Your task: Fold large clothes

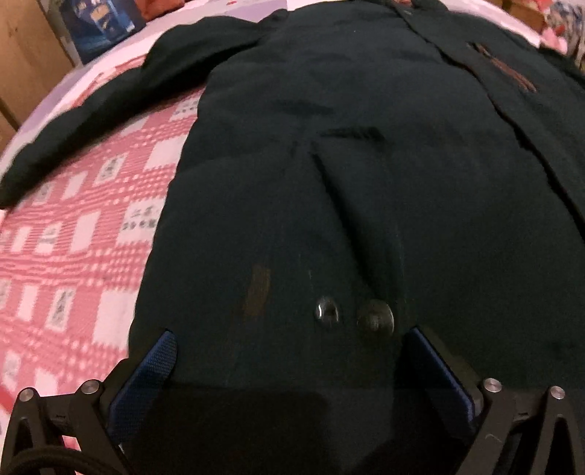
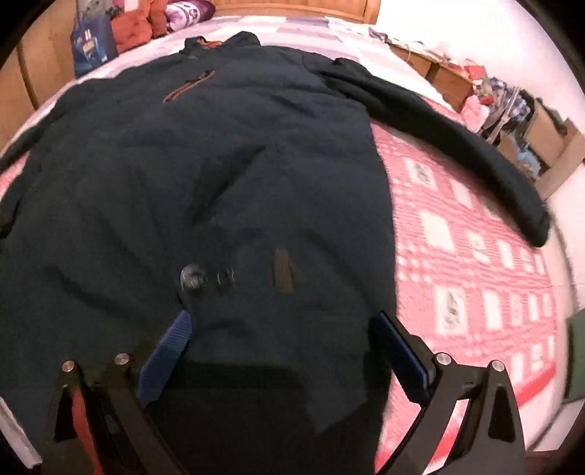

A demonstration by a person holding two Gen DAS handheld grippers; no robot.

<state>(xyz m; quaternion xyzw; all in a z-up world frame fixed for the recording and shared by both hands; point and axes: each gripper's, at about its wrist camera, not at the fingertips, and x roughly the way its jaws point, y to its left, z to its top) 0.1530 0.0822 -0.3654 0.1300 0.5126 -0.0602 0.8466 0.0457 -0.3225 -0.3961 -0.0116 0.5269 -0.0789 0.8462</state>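
A large dark navy jacket (image 1: 365,182) lies spread flat on a bed, front up, collar at the far end; it also shows in the right wrist view (image 2: 204,175). Its left sleeve (image 1: 84,131) stretches out to the left, its right sleeve (image 2: 457,146) to the right. Snap buttons (image 1: 351,314) sit near the hem. My left gripper (image 1: 289,339) is open over the hem's left half, blue pads (image 1: 153,369) apart. My right gripper (image 2: 281,325) is open over the hem's right half, with the hem cloth lying between its pads (image 2: 168,354).
The bed has a pink and white checked cover (image 1: 73,255), also seen in the right wrist view (image 2: 475,274). A blue bag (image 2: 91,44) and orange clothes (image 2: 135,25) lie beyond the collar. Cardboard boxes (image 2: 541,146) and clutter stand off the bed's right side.
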